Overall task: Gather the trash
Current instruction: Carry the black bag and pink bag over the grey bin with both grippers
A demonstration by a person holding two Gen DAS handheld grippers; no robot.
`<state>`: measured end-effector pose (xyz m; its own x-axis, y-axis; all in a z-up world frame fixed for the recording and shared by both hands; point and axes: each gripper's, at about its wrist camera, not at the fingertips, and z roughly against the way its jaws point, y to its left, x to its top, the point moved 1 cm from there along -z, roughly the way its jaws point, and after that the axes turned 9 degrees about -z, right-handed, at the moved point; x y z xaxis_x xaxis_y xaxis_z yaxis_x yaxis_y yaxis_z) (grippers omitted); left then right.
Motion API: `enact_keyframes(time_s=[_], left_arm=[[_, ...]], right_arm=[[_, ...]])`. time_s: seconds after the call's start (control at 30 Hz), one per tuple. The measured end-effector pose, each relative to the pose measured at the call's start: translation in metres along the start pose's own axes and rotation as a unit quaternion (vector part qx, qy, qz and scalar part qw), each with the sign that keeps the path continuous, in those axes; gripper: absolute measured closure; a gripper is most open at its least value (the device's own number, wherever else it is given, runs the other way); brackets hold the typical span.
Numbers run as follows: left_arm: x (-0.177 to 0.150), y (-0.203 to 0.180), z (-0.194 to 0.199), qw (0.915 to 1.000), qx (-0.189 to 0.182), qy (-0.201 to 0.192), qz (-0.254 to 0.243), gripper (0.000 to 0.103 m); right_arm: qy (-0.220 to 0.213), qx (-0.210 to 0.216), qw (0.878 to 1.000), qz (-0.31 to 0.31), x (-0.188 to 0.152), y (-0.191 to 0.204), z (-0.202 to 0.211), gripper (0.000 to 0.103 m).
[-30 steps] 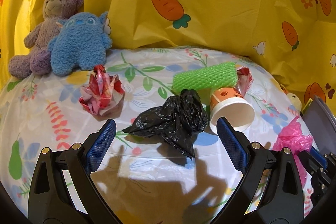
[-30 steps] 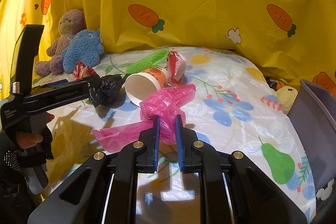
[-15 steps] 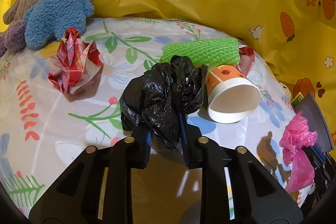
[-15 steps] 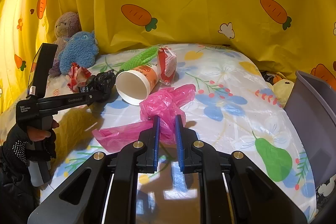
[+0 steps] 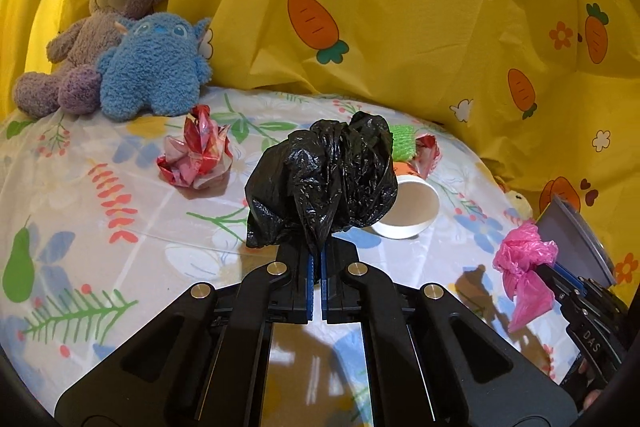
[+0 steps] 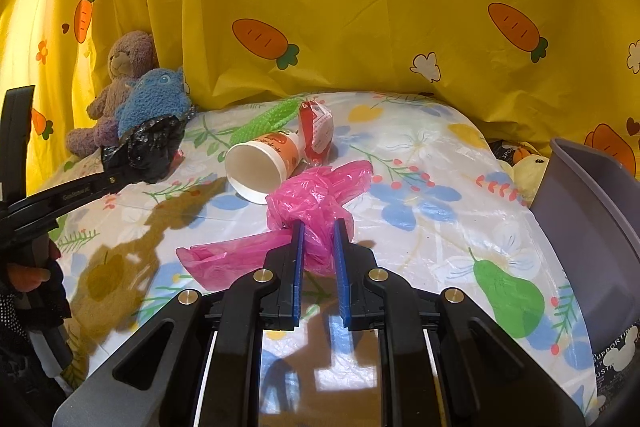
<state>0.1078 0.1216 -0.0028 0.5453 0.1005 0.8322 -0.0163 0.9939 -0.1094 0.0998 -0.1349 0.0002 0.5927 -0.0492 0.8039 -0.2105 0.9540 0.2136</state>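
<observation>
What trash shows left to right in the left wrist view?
Crumpled red-and-white wrapper → crumpled black plastic bag in the left claw → white paper cup → pink plastic bag in the right claw.

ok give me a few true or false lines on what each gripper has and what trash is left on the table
1. The left gripper is shut on the black plastic bag. True.
2. The right gripper holds the paper cup. False: it is shut on the pink plastic bag; the cup lies on its side on the table.
3. The crumpled red wrapper lies on the table. True.
4. The grey bin is at the left edge of the right wrist view. False: it is at the right edge.
</observation>
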Motion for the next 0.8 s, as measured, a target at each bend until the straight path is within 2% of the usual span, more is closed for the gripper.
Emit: enact_keyframes(time_s=[0.27,0.8], left_arm=[[0.001,-0.039,0.025,0.9991,-0.001,-0.023,-0.035,0.102],[0.0,-0.139,0.026,0.9918,-0.071,-0.027,-0.103,0.101]], right_arm=[[-0.019,-0.007,1.0,-0.008,0.0,-0.007,0.023,0.088],[-0.06,-0.06,0.996,-0.03,-0.001,-0.055,0.073,0.088]])
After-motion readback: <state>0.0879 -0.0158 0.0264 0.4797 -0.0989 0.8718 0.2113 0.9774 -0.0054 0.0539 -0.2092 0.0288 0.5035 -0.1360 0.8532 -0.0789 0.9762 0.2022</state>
